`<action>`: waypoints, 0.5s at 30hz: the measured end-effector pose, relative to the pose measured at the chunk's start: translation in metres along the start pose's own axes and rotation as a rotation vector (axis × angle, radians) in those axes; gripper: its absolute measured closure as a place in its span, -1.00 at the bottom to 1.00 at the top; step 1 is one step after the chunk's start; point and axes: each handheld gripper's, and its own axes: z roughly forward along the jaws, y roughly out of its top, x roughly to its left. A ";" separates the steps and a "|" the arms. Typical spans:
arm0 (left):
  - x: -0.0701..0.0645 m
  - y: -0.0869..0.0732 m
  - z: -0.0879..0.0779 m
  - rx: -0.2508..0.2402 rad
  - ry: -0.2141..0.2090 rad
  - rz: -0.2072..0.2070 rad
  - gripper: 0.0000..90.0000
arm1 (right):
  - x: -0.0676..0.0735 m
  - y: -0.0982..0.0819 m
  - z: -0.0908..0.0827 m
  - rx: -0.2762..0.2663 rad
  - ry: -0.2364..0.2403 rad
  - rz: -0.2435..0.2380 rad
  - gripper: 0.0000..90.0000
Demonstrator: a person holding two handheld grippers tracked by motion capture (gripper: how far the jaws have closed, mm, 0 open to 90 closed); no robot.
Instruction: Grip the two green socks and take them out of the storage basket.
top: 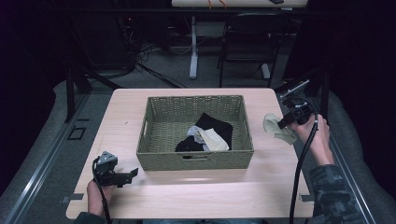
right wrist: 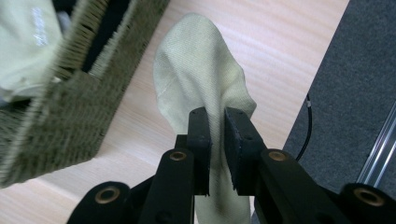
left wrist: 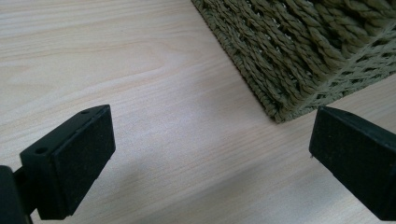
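right gripper (right wrist: 217, 116): fingers clamped on a pale yellow sock (right wrist: 201, 79), which hangs over the table (top: 187, 191) just right of the wicker basket (top: 196, 161) | left gripper (left wrist: 210, 154): fingers wide open, holding nothing, near the basket's near-left corner | basket: black and pale clothes (top: 208, 135) inside

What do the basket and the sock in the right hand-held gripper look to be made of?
Basket: woven, twisted olive-green cord, maybe seagrass or paper rope; matte, with a visible rope-like weave. Sock: pale yellow fine knit, probably cotton blend; soft, limp, ribbed texture.
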 end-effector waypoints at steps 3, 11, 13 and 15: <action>0.000 0.000 0.000 -0.002 -0.002 -0.002 -0.99 | -0.001 -0.005 0.013 0.019 -0.015 -0.001 0.80; 0.000 -0.001 0.001 -0.004 -0.004 -0.001 -0.99 | 0.000 -0.016 0.046 0.038 -0.007 0.015 0.79; 0.000 -0.001 0.001 -0.006 -0.006 0.000 -0.99 | 0.000 -0.017 0.050 0.037 0.001 0.018 0.79; 0.000 -0.001 0.001 -0.005 -0.007 0.000 -0.99 | 0.000 -0.019 0.057 0.023 0.012 0.041 0.79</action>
